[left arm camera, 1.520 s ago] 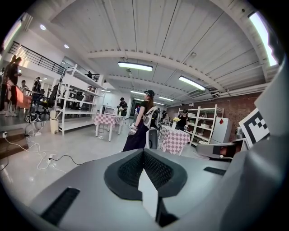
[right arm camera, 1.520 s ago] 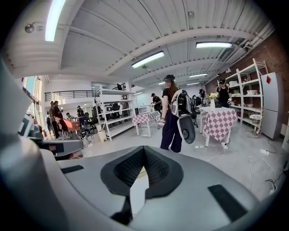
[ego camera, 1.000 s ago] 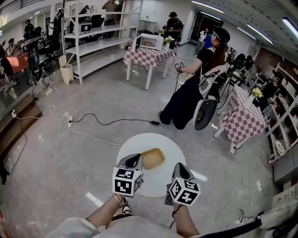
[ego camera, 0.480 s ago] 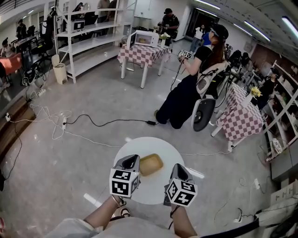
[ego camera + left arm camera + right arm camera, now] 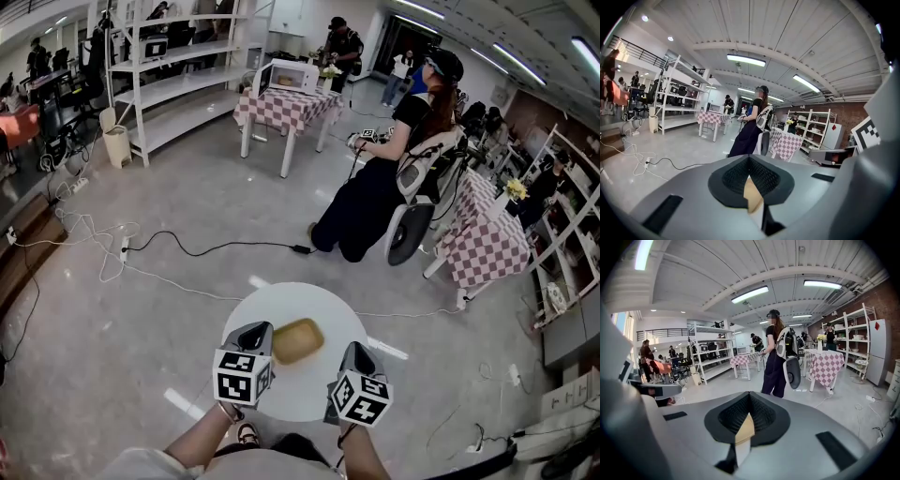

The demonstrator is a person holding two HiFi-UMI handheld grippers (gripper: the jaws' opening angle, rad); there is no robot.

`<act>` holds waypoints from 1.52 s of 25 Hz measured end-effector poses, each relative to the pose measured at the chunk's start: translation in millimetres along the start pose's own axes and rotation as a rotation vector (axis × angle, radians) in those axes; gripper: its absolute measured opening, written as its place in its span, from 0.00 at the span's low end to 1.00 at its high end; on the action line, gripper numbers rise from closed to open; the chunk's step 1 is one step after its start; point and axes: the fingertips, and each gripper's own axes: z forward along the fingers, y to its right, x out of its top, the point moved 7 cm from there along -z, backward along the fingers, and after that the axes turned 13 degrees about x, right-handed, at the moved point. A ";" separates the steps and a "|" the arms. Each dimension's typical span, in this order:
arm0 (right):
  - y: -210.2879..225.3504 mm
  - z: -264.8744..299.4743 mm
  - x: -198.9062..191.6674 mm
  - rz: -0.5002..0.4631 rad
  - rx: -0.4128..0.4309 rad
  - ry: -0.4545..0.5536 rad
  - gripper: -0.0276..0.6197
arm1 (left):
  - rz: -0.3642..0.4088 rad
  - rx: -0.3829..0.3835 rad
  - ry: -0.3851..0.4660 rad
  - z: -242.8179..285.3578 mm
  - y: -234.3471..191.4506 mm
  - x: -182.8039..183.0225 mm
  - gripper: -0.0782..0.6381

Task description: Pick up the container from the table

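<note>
A shallow tan container lies on a small round white table. My left gripper hovers just left of the container with its jaws shut and nothing held. My right gripper hangs at the container's right, near the table's front edge, also shut and empty. In the left gripper view the closed jaws fill the lower frame, and a sliver of the tan container shows through the slit below the tips. The right gripper view shows the same: closed jaws with a tan sliver.
A seated person with a grey chair is beyond the table. A black cable and white cords trail over the floor. Checkered tables and white shelving stand farther off.
Both grippers have come forward and down over the table, so they now flank the container more closely. The container has not moved. Both stay shut.
</note>
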 end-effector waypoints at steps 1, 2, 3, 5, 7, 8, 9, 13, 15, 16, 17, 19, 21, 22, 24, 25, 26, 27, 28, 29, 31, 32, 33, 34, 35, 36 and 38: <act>3.1 1.1 -0.5 0.002 -0.004 -0.005 0.08 | 0.001 0.001 -0.005 1.8 1.5 -1.0 0.13; 6.8 2.3 -0.8 0.003 -0.004 -0.009 0.08 | 0.001 0.003 -0.010 3.7 4.0 -2.4 0.13; 10.7 3.9 -1.1 0.003 0.001 -0.012 0.08 | -0.001 0.007 -0.013 5.7 6.8 -4.4 0.13; 17.9 9.7 -0.3 -0.003 0.017 -0.012 0.08 | -0.006 0.022 -0.014 10.6 11.5 -7.0 0.13; 23.3 18.6 6.8 -0.011 0.039 -0.005 0.08 | -0.010 0.041 -0.006 16.6 15.1 -3.0 0.13; 25.0 22.2 12.4 -0.014 0.051 -0.002 0.08 | -0.013 0.048 -0.001 18.2 16.9 0.8 0.13; 25.6 24.8 18.8 -0.017 0.062 0.003 0.08 | -0.015 0.054 0.005 18.6 18.2 5.3 0.13; 24.6 33.2 41.7 -0.030 0.094 0.039 0.08 | -0.013 0.080 0.045 19.9 18.0 25.9 0.13; 26.7 36.7 42.9 -0.029 0.106 0.042 0.08 | -0.014 0.085 0.058 21.1 20.3 30.0 0.13; 28.0 38.2 40.0 -0.027 0.111 0.036 0.08 | -0.010 0.088 0.057 21.1 21.7 28.5 0.13; 29.2 39.9 36.0 -0.023 0.115 0.025 0.08 | -0.004 0.092 0.052 21.4 22.2 25.2 0.13; 30.3 43.0 28.9 -0.010 0.123 0.005 0.08 | -0.006 0.102 0.030 23.2 20.6 16.7 0.13; 29.9 44.3 26.8 -0.008 0.128 -0.002 0.08 | -0.020 0.106 0.012 25.1 17.7 11.1 0.13; 29.7 45.1 27.4 -0.009 0.128 -0.003 0.08 | -0.024 0.107 0.009 25.9 16.3 10.6 0.13; 29.9 47.4 29.7 -0.006 0.125 -0.006 0.08 | -0.026 0.107 0.005 27.4 14.5 12.5 0.13; 30.4 48.1 30.0 -0.003 0.122 -0.010 0.08 | -0.026 0.107 0.001 28.1 14.2 13.1 0.13; 30.9 48.4 29.3 -0.001 0.120 -0.016 0.08 | -0.027 0.107 -0.003 28.8 14.1 12.5 0.13; 31.4 48.6 27.6 0.001 0.120 -0.023 0.08 | -0.028 0.108 -0.010 29.5 14.0 10.8 0.13; 31.8 49.0 25.3 0.003 0.120 -0.030 0.08 | -0.030 0.110 -0.017 30.4 13.7 8.6 0.13; 32.2 49.9 22.9 0.004 0.121 -0.038 0.08 | -0.034 0.112 -0.024 31.6 13.2 6.0 0.13; 33.5 52.8 17.9 0.007 0.122 -0.051 0.08 | -0.039 0.116 -0.036 35.3 11.8 0.9 0.13; 34.4 54.6 15.5 0.009 0.122 -0.057 0.08 | -0.041 0.117 -0.042 37.5 11.2 -1.7 0.13; 35.4 56.4 12.9 0.010 0.121 -0.063 0.08 | -0.043 0.118 -0.048 39.6 10.6 -4.6 0.13; 36.2 58.0 10.1 0.012 0.121 -0.069 0.08 | -0.045 0.119 -0.054 41.3 9.8 -7.7 0.13; 36.9 59.4 7.0 0.014 0.120 -0.077 0.08 | -0.047 0.121 -0.063 42.4 8.9 -11.2 0.13; 37.6 60.6 3.7 0.016 0.120 -0.085 0.08 | -0.049 0.125 -0.073 43.0 7.9 -15.2 0.13; 39.3 62.7 -3.7 0.022 0.121 -0.103 0.08 | -0.055 0.133 -0.095 43.7 6.0 -24.1 0.13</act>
